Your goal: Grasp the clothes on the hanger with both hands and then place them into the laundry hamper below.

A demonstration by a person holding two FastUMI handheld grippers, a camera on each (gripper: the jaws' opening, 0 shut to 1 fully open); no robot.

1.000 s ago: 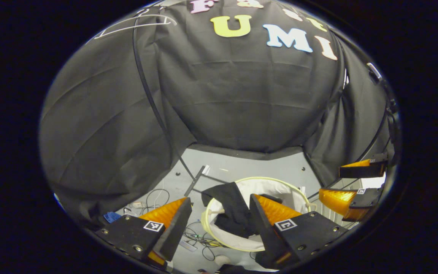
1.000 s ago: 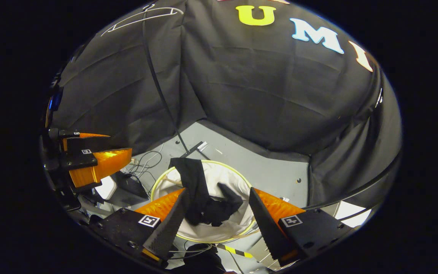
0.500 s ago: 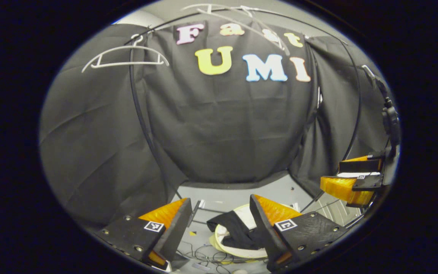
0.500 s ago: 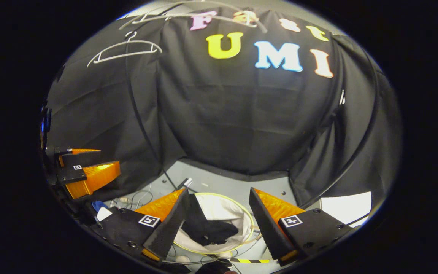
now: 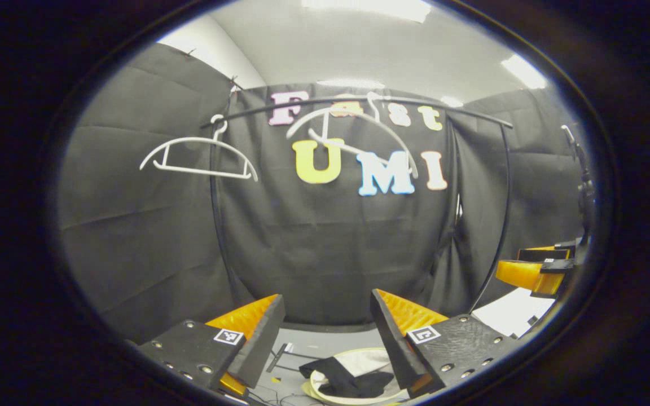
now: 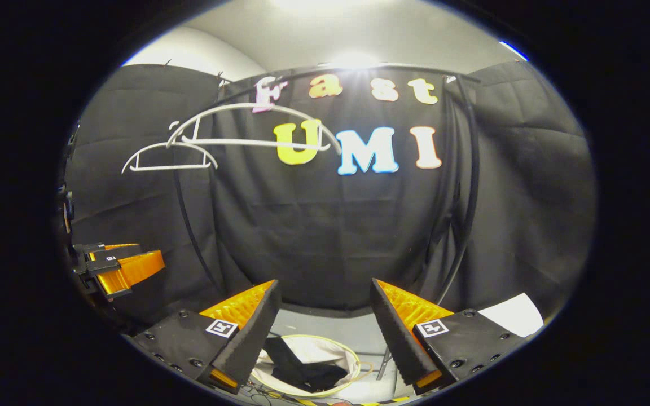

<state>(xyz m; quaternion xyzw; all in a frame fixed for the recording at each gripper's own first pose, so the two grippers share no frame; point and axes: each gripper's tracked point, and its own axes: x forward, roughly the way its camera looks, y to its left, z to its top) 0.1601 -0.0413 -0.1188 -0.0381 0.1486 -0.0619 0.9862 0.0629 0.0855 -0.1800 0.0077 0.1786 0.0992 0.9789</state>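
Observation:
The black garment (image 5: pixel 347 383) lies in the round white laundry hamper (image 5: pixel 373 361) on the floor, one corner draped over its rim; in the right gripper view the garment (image 6: pixel 305 372) sits inside the hamper (image 6: pixel 330 349). Two bare white hangers (image 5: pixel 198 155) (image 5: pixel 359 138) hang on the black rail (image 5: pixel 359 101). My left gripper (image 5: pixel 325 318) is open and empty, high above the hamper. My right gripper (image 6: pixel 325 313) is open and empty too. The right gripper (image 5: pixel 534 270) shows at the far right of the left gripper view, the left gripper (image 6: pixel 124 268) at the far left of the right gripper view.
The rail's black uprights (image 5: pixel 215 225) (image 5: pixel 503 225) stand on either side of the hamper. Cables (image 6: pixel 257 389) lie on the grey floor (image 6: pixel 325 327) beside it. A white panel (image 6: pixel 514 313) sits low at the right.
Both grippers have risen and tilted up from the hamper, open and empty throughout. The hamper with the garment has dropped to the bottom edge, and the hangers, rail and ceiling have come into view.

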